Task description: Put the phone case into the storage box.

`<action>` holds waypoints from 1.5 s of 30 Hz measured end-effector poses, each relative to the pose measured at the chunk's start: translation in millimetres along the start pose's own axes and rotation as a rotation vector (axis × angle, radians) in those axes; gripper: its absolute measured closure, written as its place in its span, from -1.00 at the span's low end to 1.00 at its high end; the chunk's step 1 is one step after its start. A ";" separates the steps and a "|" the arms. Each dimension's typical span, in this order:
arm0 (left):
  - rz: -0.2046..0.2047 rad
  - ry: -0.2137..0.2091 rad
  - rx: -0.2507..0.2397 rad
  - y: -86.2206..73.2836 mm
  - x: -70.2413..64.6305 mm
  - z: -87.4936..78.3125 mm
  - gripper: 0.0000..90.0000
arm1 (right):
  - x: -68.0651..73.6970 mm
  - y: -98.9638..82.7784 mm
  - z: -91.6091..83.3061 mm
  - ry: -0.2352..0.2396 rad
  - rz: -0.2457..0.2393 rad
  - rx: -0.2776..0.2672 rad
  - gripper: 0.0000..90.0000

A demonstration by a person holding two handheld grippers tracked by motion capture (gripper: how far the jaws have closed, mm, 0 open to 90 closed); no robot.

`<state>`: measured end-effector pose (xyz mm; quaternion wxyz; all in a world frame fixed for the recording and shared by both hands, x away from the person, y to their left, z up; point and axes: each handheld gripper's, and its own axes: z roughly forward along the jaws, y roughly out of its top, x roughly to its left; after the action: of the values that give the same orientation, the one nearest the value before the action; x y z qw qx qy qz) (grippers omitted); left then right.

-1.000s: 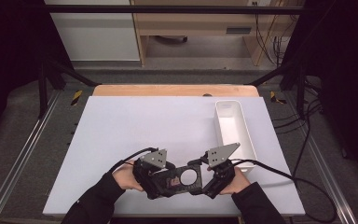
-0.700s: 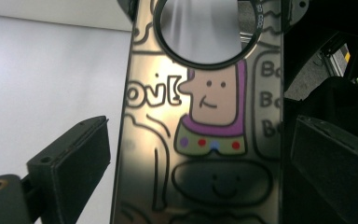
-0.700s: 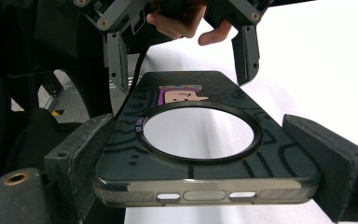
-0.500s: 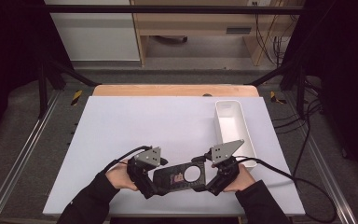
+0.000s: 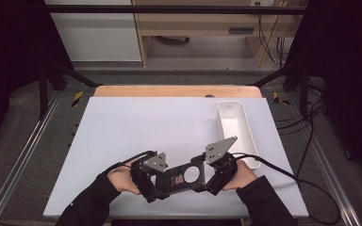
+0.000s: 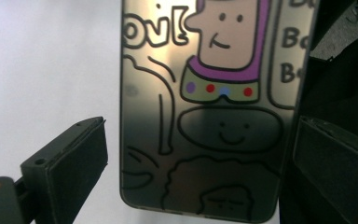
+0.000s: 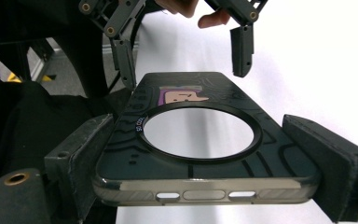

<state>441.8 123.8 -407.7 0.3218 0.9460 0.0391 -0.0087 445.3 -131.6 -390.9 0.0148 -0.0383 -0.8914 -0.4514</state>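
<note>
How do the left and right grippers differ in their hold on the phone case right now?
The right gripper has both fingers pressed against the phone case; the left gripper is open, with one finger clearly off the case's edge. The right sits at the end with the round hole, the left at the end with the cartoon print. Both straddle the case across its width.

Phone case at the table's near edge, between two grippers

On the table, the phone case lies near the front edge; the left gripper is at the case's left end, the right gripper at its right end, and the tray stands behind and right of the case.
</note>
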 end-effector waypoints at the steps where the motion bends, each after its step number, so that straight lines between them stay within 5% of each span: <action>1: 0.007 -0.001 0.015 0.4 -0.2 0.9 -0.95 | -0.3 2.3 0.1 0.000 0.001 0.015 -0.72; 20: 0.053 0.016 0.155 13.3 3.7 17.4 -0.92 | -2.7 17.2 5.0 0.000 -0.018 0.111 -0.72; 27: 0.072 0.013 0.241 21.5 5.1 25.4 -0.92 | -2.5 19.9 7.1 -0.009 -0.028 0.150 -0.72; 45: 0.083 -0.003 0.291 31.2 5.8 33.4 -0.81 | -0.1 25.0 9.2 -0.017 -0.031 0.172 -0.72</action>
<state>450.4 79.2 -415.4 0.1815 0.9834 -0.0022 -0.0026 447.5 -109.5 -376.3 0.0036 -0.0268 -0.9275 -0.3727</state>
